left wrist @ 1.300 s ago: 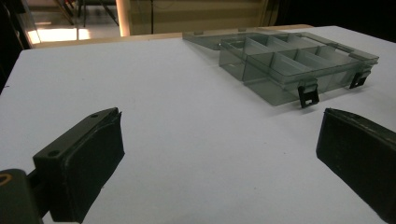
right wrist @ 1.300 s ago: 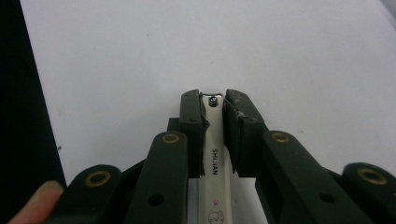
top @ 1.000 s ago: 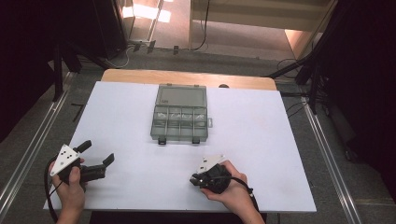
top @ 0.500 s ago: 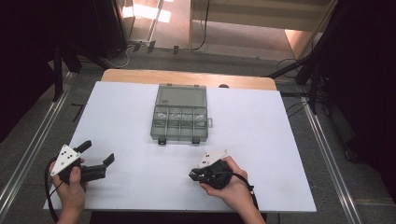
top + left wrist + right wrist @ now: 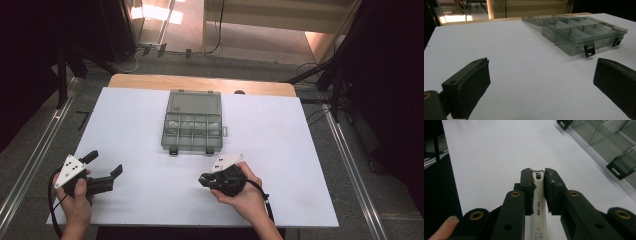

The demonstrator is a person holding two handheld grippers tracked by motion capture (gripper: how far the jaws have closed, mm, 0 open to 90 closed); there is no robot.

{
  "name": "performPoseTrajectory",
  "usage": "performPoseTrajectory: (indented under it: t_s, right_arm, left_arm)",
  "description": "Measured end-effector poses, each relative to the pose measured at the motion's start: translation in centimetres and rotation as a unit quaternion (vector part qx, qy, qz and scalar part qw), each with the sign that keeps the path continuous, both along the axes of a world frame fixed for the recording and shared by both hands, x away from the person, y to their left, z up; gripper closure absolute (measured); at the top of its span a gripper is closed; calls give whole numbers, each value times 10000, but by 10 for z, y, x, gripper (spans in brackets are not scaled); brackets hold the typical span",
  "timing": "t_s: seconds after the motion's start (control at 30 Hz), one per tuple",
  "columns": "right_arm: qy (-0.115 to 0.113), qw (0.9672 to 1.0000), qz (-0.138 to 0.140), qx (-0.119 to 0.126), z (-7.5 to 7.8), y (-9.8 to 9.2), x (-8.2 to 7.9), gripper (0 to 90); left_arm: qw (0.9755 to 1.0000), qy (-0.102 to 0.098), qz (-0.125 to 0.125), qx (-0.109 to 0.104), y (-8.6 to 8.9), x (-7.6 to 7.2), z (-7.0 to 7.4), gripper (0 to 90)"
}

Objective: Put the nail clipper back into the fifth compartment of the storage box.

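Clamped between the two black pads of the right gripper is a slim white nail clipper with a metal head, printed lettering along its body and a small cat face near its lower end; the pads press on both of its long sides, and its head pokes out just past the tips. Seen from the high view, the right gripper lies low over the white table surface at about 5 o'clock from the board's middle, its tips turned toward 9 o'clock, the person's right hand wrapped around its body.

Over at 8 o'clock, the left gripper sits in the person's left hand, its jaws spread wide with nothing between them; in the left gripper view the two black pads stand well apart over bare white surface.

At 12 o'clock from the board's middle rests a smoky transparent plastic organiser box with divided compartments and two black latches on its near edge. It lies well apart from both grippers, at 1 o'clock in the left gripper view and in the 2 o'clock corner of the right gripper view.
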State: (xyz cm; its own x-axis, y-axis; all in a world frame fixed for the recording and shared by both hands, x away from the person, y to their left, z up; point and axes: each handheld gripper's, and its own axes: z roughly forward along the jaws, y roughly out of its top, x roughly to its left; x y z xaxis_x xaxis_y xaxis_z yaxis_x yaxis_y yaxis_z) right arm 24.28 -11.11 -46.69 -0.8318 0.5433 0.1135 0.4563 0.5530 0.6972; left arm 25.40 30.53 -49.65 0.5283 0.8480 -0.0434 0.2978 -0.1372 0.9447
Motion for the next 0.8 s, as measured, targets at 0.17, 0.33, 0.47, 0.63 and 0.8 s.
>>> performPoseTrajectory:
  t_s: [0.17, 0.33, 0.47, 0.63, 0.8]
  right_arm:
    - [-33, 10000, -44, 59, 5, 4, 4, 795]
    - [-53, 9999, -94, 105, 9, 7, 10, 795]
    - [-74, 9996, -146, 213, 12, 10, 16, 795]
    - [-78, 9993, -201, 314, 17, 14, 23, 795]
    - [-83, 9989, -256, 392, 21, 20, 30, 795]
  left_arm:
    - [10000, 2, -6, -8, 0, 0, 0, 4]
    - [10000, 2, -11, -13, 0, 0, 0, 4]
    - [10000, 2, -14, -17, 0, 0, 0, 4]
    - [10000, 6, -17, -19, 0, 0, 0, 4]
    - [10000, 3, -23, -25, 0, 0, 0, 4]
